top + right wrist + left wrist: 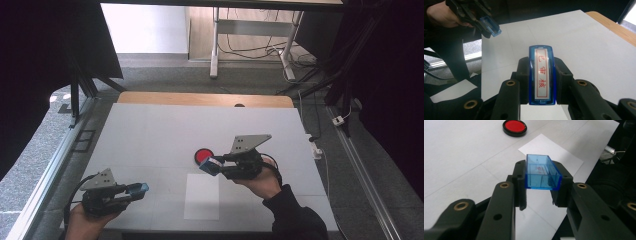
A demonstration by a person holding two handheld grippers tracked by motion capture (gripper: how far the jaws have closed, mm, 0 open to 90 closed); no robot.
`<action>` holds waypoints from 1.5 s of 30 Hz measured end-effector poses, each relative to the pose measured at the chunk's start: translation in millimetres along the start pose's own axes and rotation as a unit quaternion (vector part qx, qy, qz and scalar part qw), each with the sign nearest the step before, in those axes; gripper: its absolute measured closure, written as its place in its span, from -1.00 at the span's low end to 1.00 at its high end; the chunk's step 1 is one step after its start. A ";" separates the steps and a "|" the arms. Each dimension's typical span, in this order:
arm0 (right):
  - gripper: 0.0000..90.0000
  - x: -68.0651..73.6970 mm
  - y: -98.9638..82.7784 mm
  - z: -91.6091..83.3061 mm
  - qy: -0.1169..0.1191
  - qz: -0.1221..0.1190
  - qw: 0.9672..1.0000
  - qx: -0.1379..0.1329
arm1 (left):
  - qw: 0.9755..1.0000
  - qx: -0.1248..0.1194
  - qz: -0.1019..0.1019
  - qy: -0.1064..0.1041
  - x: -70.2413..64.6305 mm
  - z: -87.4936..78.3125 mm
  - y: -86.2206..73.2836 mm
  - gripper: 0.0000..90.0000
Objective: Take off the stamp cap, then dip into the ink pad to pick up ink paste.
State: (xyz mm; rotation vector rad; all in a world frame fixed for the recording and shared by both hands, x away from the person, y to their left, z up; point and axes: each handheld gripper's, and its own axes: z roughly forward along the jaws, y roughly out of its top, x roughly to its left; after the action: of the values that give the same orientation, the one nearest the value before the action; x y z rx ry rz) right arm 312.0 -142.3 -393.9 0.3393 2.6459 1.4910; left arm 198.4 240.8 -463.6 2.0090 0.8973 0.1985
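Blue stamp (541, 75) lengthwise in clamped right hand-held gripper (541, 82); blue cap (542, 173) clamped crosswise in left hand-held gripper (540, 186).

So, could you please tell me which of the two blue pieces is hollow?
The blue cap in the left tongs: an empty open shell. The right tongs hold the stamp with red characters.

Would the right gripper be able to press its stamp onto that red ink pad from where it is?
Probably yes: the right gripper, shut on the stamp, hovers right beside the red ink pad, with bare table around and nothing between.
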 end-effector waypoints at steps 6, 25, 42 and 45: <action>0.57 0.4 -0.4 0.5 -0.011 -0.001 1.000 0.003 | 1.000 0.002 -0.007 0.010 0.1 -5.0 -7.7 0.52; 0.57 -3.0 -3.5 2.9 -0.029 0.009 1.000 0.007 | 0.999 0.009 -0.036 0.020 4.4 -11.2 -20.4 0.52; 0.57 -21.1 -4.2 21.4 -0.039 0.031 0.998 0.028 | 0.999 0.017 -0.043 0.021 5.8 -9.6 -20.3 0.52; 0.57 -24.5 -2.4 25.6 -0.047 0.033 0.998 0.029 | 0.999 0.019 -0.042 0.019 5.5 -9.1 -20.0 0.52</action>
State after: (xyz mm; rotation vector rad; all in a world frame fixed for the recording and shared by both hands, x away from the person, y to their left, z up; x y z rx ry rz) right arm 340.2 -127.9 -410.2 0.4920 2.6319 1.3827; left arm 187.9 257.2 -475.1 2.0047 1.0148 0.1749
